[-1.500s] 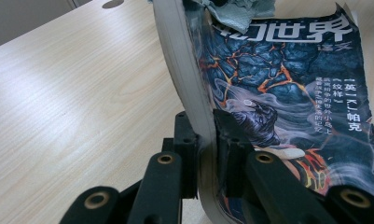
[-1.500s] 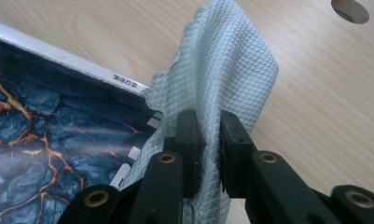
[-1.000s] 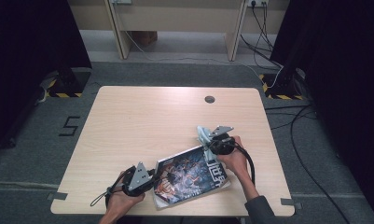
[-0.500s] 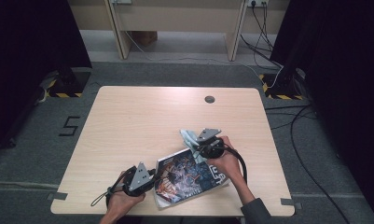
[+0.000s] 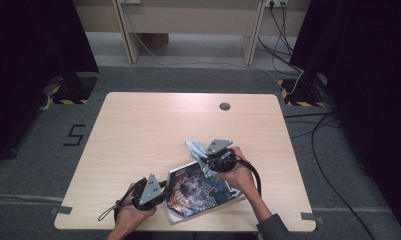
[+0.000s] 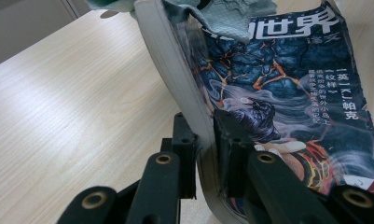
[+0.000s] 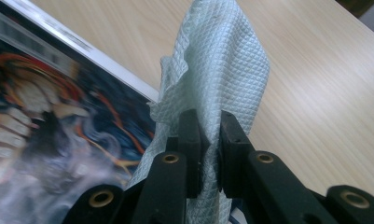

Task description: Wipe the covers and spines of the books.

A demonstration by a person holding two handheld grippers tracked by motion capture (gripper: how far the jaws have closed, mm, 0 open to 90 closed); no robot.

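Note:
A book (image 5: pixel 200 192) with a dark blue and orange illustrated cover lies near the table's front edge. My left gripper (image 5: pixel 163 189) is shut on the book's left edge (image 6: pixel 194 107), with the page block between its jaws. My right gripper (image 5: pixel 202 159) is shut on a pale green textured cloth (image 7: pixel 222 70), which rests at the book's far corner (image 5: pixel 193 149). In the right gripper view the cloth rises between the jaws, with the book's cover (image 7: pixel 58 102) to the left. The cloth (image 6: pixel 231 11) also drapes over the top of the cover in the left gripper view.
The light wooden table (image 5: pixel 153 125) has a round dark cable hole (image 5: pixel 224 106) near its far edge. Cables (image 5: pixel 308 125) trail on the grey floor to the right. Black curtains stand at both sides.
My right gripper has carried the cloth leftward along the book's far edge. The left gripper has kept its hold on the book's left edge without moving.

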